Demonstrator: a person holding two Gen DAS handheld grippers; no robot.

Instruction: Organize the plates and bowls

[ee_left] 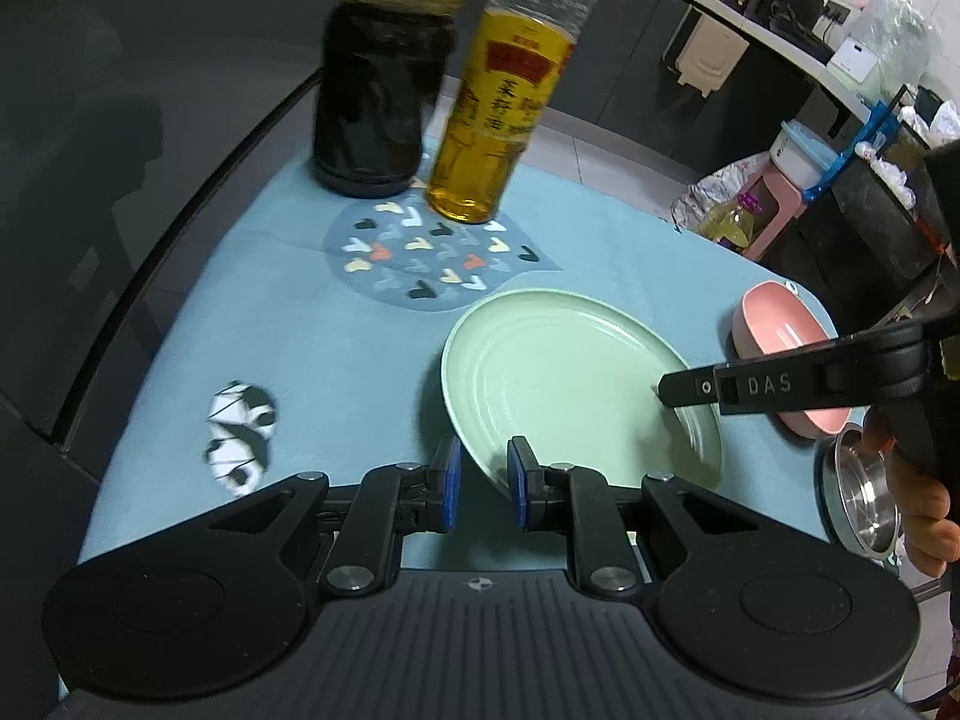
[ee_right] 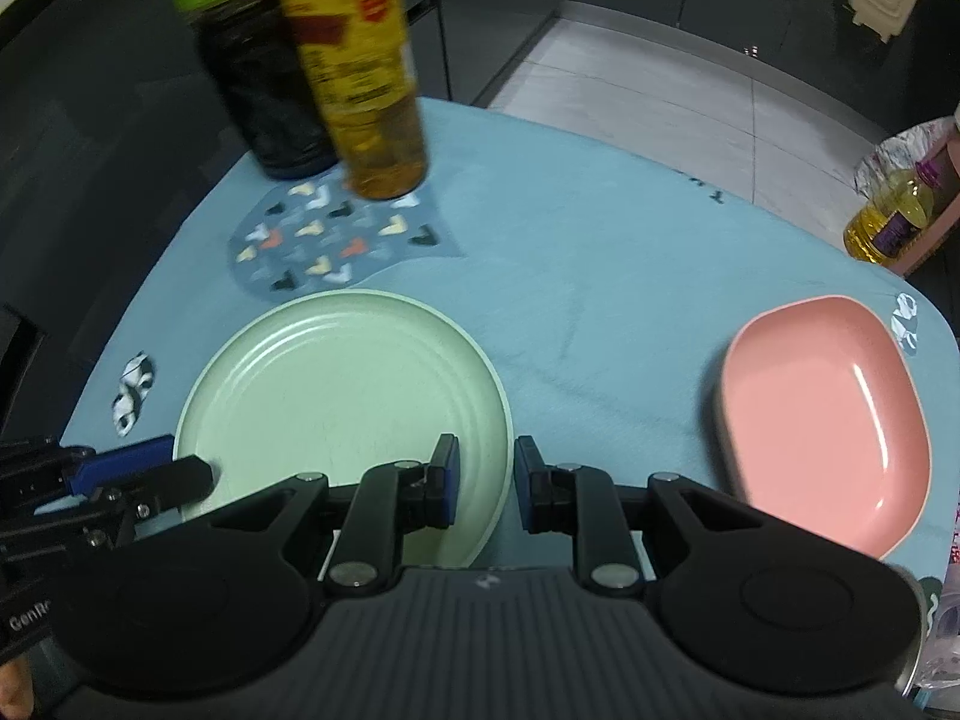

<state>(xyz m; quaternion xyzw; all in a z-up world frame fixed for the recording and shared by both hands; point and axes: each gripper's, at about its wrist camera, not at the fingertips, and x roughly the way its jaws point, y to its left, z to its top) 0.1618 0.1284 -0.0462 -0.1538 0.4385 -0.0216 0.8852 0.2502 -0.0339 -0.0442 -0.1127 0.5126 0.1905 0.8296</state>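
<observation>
Green plate: you are gripping its near rim with both grippers.
Light, stiff, slippery plastic by its look; left gripper and right gripper fingers are pinching opposite edges.

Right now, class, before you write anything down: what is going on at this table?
A person holds a gripper in each hand, and both the left gripper and the right gripper are clamped on opposite rim edges of the green plate, over the blue tablecloth. A pink bowl sits apart on the right, ungripped. Two bottles stand at the far end.
</observation>
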